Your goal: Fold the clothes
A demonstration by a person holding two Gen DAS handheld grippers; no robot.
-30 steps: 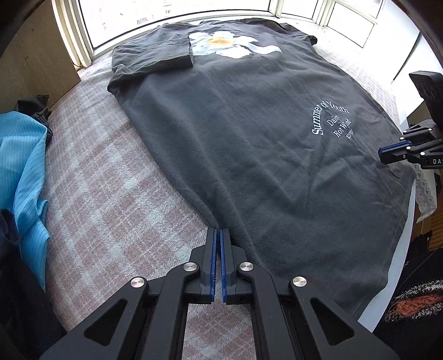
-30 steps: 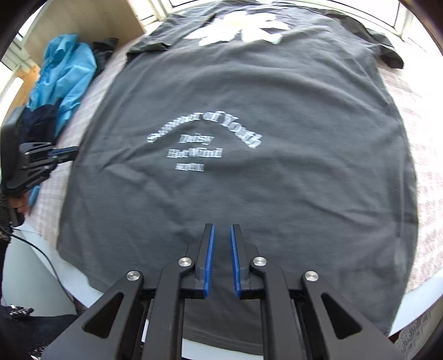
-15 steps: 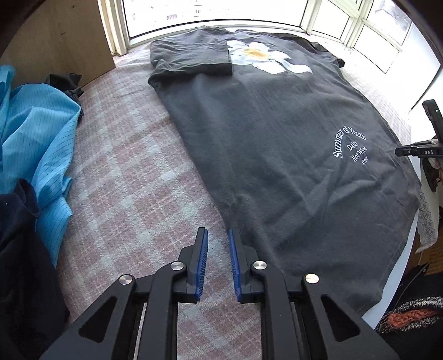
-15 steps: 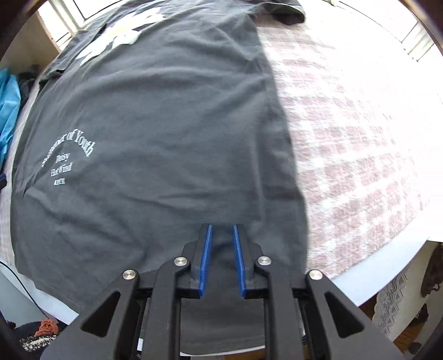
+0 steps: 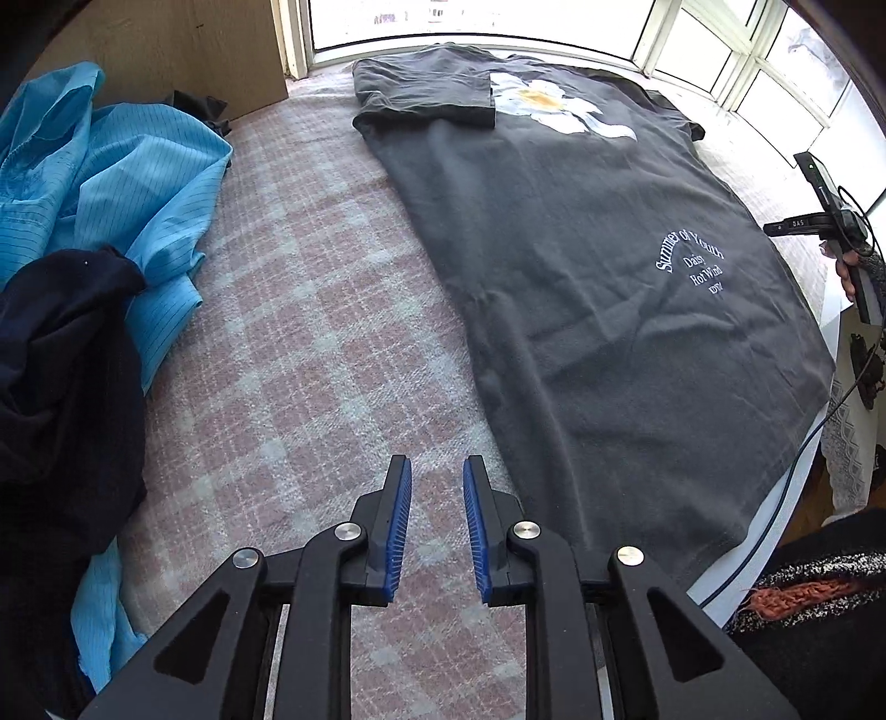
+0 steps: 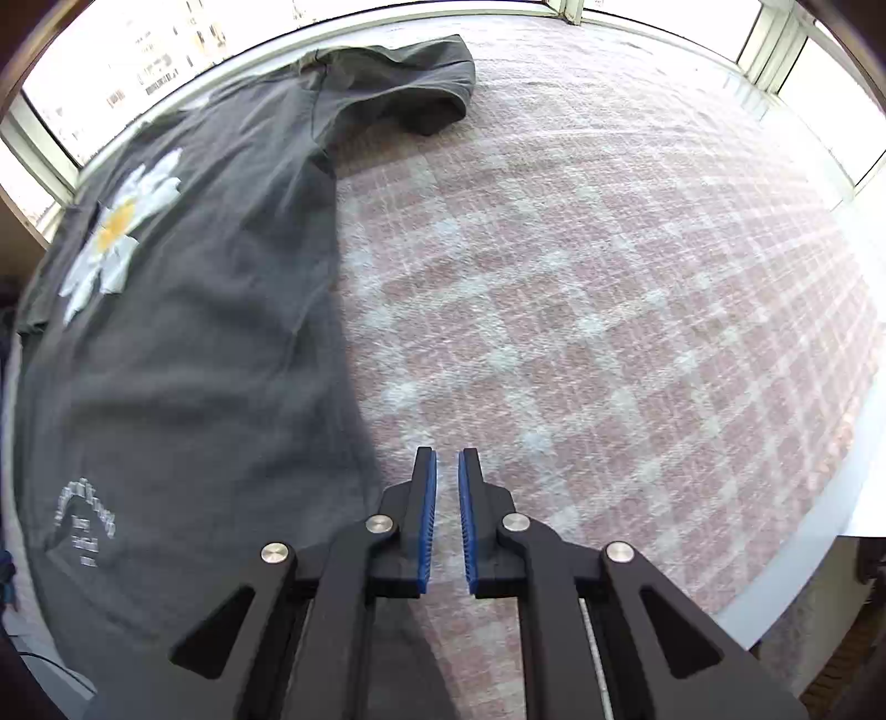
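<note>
The shirt [image 5: 598,310] is spread flat, one sleeve [image 5: 426,88] folded in at 12 o'clock. Both claws, left [image 5: 437,520] and right [image 6: 447,512], are parted and empty, flanking it for folding.

A pink and white checked blanket [image 5: 310,354] covers the table. Big windows [image 5: 470,22] curve around the far side. A brown wooden board [image 5: 183,50] stands in the corner. A thin dark cable [image 5: 775,509] hangs off the table's edge.

T-shirt [image 5: 581,288] on blanket [image 5: 310,343] (flat)
</note>
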